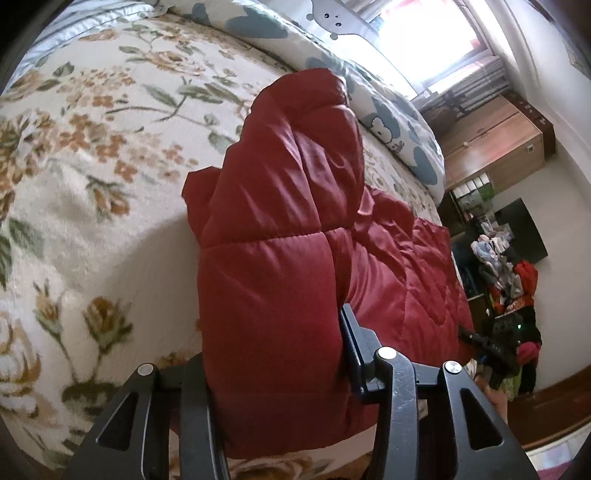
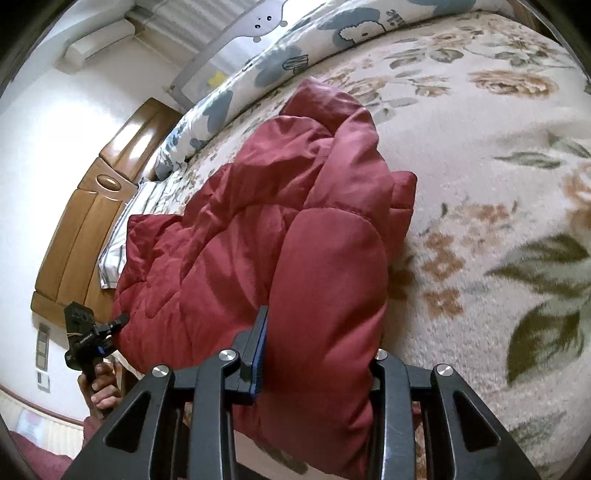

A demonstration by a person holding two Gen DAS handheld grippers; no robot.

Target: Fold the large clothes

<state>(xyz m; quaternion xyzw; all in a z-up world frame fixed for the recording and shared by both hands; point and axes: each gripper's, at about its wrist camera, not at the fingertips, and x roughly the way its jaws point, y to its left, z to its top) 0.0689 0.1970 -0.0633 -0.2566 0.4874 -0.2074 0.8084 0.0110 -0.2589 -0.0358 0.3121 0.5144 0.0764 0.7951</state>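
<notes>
Both grippers clamp one jacket

Our left gripper [image 1: 275,373] and right gripper [image 2: 317,354] each pinch a fold of the one red jacket [image 1: 280,229] lying on the floral blanket [image 1: 92,177], with bare blanket beyond; one pillow [image 2: 122,236] behind.

A floral bedspread [image 1: 92,155], wooden headboard [image 2: 85,221], white walls [image 2: 44,122] and a bright window [image 1: 424,33] (overexposed) are seen.
</notes>
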